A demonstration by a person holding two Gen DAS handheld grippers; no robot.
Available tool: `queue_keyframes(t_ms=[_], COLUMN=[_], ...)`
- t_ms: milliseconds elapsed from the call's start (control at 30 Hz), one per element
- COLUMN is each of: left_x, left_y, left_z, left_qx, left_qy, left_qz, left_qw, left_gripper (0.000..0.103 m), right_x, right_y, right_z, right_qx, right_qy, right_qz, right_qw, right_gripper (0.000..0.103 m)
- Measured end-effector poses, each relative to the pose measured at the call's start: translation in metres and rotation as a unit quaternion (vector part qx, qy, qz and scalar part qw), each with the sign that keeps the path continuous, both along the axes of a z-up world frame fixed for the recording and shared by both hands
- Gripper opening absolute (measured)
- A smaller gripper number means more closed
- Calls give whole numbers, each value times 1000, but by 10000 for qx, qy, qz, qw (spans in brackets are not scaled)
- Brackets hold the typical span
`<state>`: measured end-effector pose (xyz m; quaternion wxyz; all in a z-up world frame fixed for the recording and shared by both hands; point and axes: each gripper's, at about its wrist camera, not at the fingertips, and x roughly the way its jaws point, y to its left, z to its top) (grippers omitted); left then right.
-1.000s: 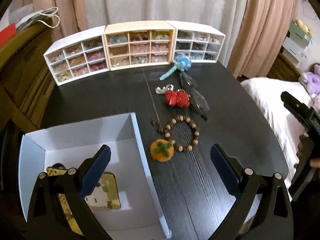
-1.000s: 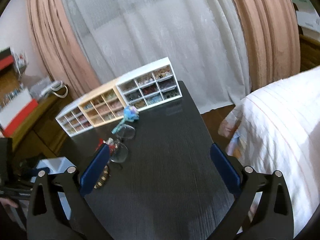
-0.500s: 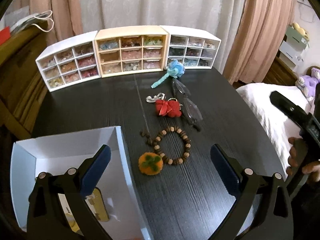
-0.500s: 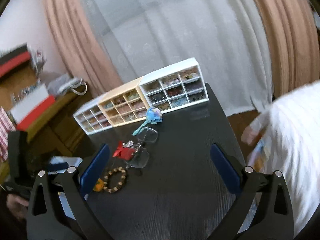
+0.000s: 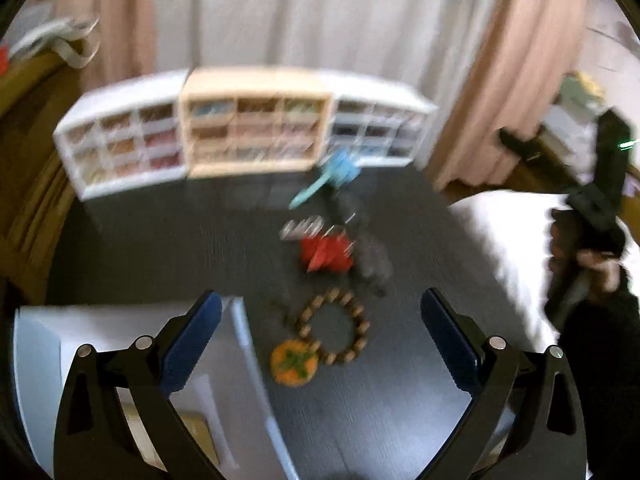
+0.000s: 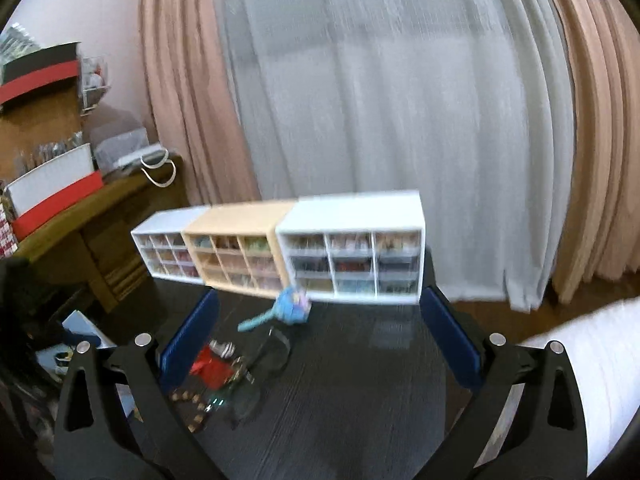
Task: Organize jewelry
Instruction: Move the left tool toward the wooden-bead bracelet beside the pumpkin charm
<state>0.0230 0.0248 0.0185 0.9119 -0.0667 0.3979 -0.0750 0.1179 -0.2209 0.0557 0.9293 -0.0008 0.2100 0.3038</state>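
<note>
We were between pickups, by our reading: neither tool carried anything, and the loose jewelry lay unsorted on the black table (image 5: 160, 248). Our left gripper (image 5: 320, 336) hung above the near edge with its jaws spread wide and nothing between them, its left finger over the rim of the white box (image 5: 240, 320) and its right finger over bare tabletop. Just beyond it sat the wooden bead bracelet (image 5: 334, 326) with the orange felt charm (image 5: 294, 362) touching its near side, both close beside the box wall. Farther back lay the red charm (image 5: 326, 254), a silvery piece (image 5: 302, 227) that was too blurred to name, the eyeglasses (image 6: 266, 364), and the blue hair clip (image 5: 334, 172) near the three drawer organizers (image 5: 256, 136) lined along the far edge.

Our right gripper (image 6: 318, 332) was held higher and off to the table's right side, jaws equally wide and empty, aimed toward the organizers. In the left view, a hand (image 5: 592, 256) gripped its handle beside the white bedding (image 5: 508, 240).

We judged that the next move called for lowering the left tool over the bracelet, straddling the bead ring and closing gently. The heavy blur suggested both tools were swinging fast, so steadying came first.
</note>
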Motion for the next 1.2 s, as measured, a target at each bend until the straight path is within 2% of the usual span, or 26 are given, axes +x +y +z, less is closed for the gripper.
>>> queue_keyframes(t_ms=[33,100,133,200,267,333,367,433,533,600,667,700,733,767,833,867,1000,1100,1200], left_x=[2,10,16,19,21,29,32,40,46,47,49,47,46,42,36,32,14,23,45], left_y=[-2,-13,-21,-28,-33,-33,-31,-24,-9,10,26,33,34,30,12,5,-27,-38,-35], left_z=[5,18,23,28,30,26,25,22,17,16,13,11,9,5,-6,-11,-27,-35,-39], left_qx=[112,906,1471,2062,2530,2731,2666,2389,1910,1254,536,210,168,286,778,844,925,1368,1561], left_qy=[-70,-199,-299,-628,-1109,-1096,-1012,-763,-454,-381,-145,17,95,239,660,744,990,1013,1266], left_qz=[-163,-684,-1003,-1462,-1992,-2289,-2370,-2393,-2019,-1503,-1111,-905,-847,-756,-681,-698,-1036,-1328,-1640], left_qw=[9998,9933,9836,9655,9402,9279,9287,9380,9595,9799,9923,9957,9962,9964,9924,9912,9853,9764,9658], left_gripper=[99,99,99,99,99,99,99,99,99,99,99,99,99,99,99,99,99,99,89], right_x=[2,8,10,11,4,-9,-10,-7,-6,-5,-4,-5,-6,-7,-3,-3,1,15,34], right_y=[2,9,12,23,32,37,38,34,24,15,12,12,12,13,16,19,27,30,39], right_z=[-1,-10,-14,-26,-31,-30,-28,-26,-23,-21,-22,-22,-22,-23,-27,-29,-34,-36,-38], right_qx=[-44,-86,-110,-461,-1007,-1497,-1572,-1603,-1379,-1081,-857,-776,-706,-666,-556,-520,-460,-345,-394], right_qy=[45,374,530,674,243,-608,-718,-632,-516,-317,-129,-58,17,108,412,493,534,683,775], right_qz=[176,693,872,968,646,319,273,175,177,274,347,404,460,508,692,728,538,378,200], right_qw=[9998,9969,9947,9919,9925,9863,9846,9849,9889,9933,9956,9962,9964,9964,9952,9948,9961,9964,9960], right_gripper=[96,96,96,96,96,96,96,96,96,96,96,96,96,96,96,96,96,96,96])
